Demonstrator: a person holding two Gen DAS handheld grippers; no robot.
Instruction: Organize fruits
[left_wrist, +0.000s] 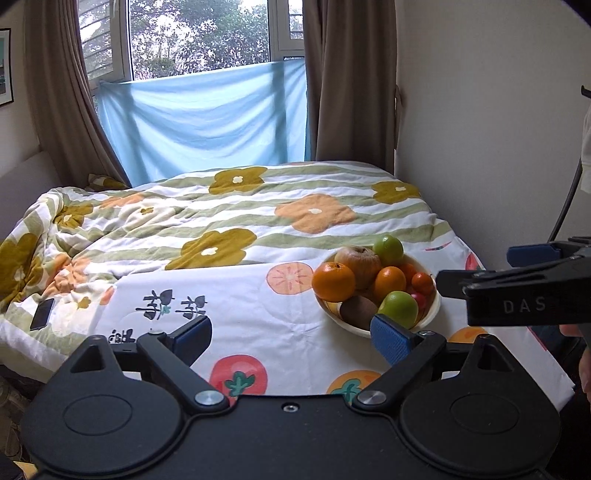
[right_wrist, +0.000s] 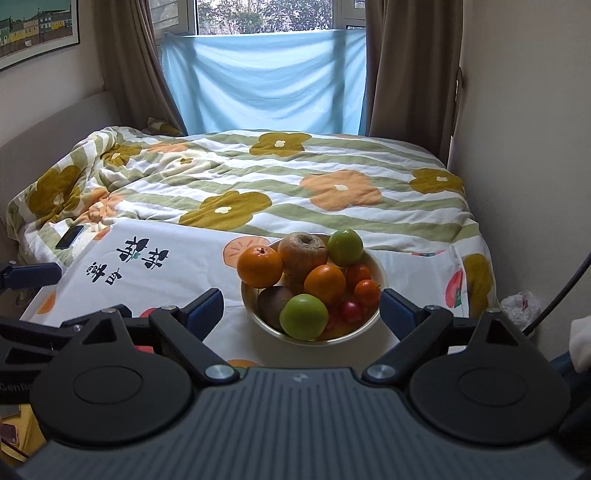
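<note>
A cream bowl (right_wrist: 380, 273) piled with fruit stands on a white fruit-print cloth (right_wrist: 166, 273). It holds two oranges (right_wrist: 259, 266), two green apples (right_wrist: 303, 316), a wrinkled brown apple (right_wrist: 303, 253), a kiwi (right_wrist: 274, 301) and small red fruits (right_wrist: 366, 292). My right gripper (right_wrist: 302, 314) is open and empty, its fingers level with the bowl's near side. My left gripper (left_wrist: 291, 341) is open and empty over the cloth, left of the bowl (left_wrist: 430, 315). The right gripper also shows in the left wrist view (left_wrist: 517, 291).
The cloth lies on a bed with a flowered quilt (right_wrist: 295, 177). A dark phone (right_wrist: 69, 236) lies on the quilt at left. A wall runs close on the right, with a plastic bag (right_wrist: 521, 304) on the floor. Curtains and a window stand behind.
</note>
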